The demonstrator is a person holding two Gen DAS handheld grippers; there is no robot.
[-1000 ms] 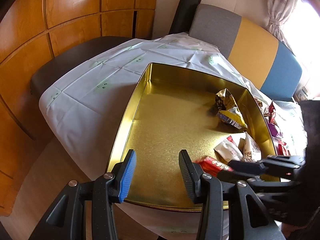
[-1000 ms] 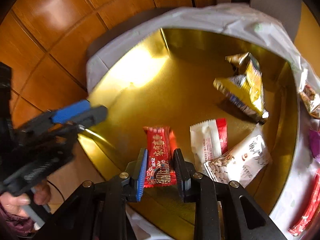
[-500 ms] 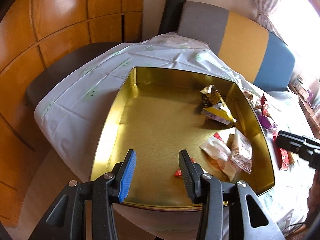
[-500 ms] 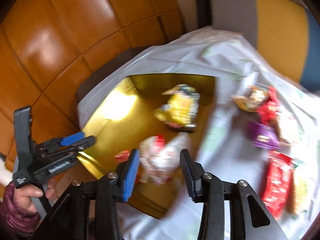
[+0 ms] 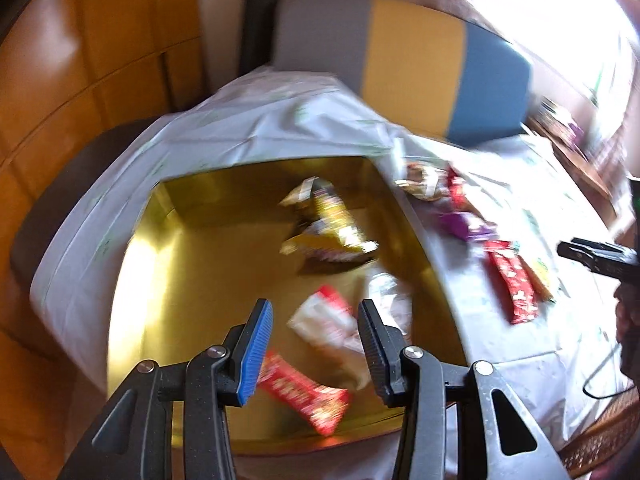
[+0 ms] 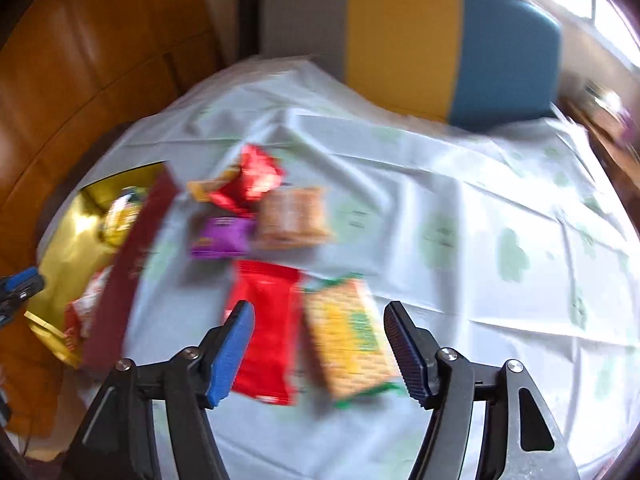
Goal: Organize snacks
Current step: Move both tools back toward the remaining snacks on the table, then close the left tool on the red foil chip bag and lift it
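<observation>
A gold tin [image 5: 200, 280] sits on the white tablecloth and holds a red candy bar [image 5: 308, 396], a white-and-red packet [image 5: 324, 320] and a gold bag [image 5: 332, 228]. My left gripper [image 5: 316, 356] is open and empty above the tin's near side. My right gripper [image 6: 320, 352] is open and empty over loose snacks on the cloth: a red packet [image 6: 268, 320] and a yellow cracker pack [image 6: 348, 340] lie between its fingers. A purple packet [image 6: 222, 236], an orange cracker pack [image 6: 294, 216] and a red bag [image 6: 250, 180] lie beyond. The tin [image 6: 76, 240] shows at the right wrist view's left.
A grey, yellow and blue chair back [image 6: 420, 40] stands behind the table. Wooden wall panels [image 5: 80, 80] are on the left. The right gripper's tip [image 5: 592, 256] shows at the right of the left wrist view, above loose snacks [image 5: 512, 284] on the cloth.
My right gripper let go of the red candy bar in the tin, opened wide and swung right over the loose snacks. My left gripper drifted right and stayed open.
</observation>
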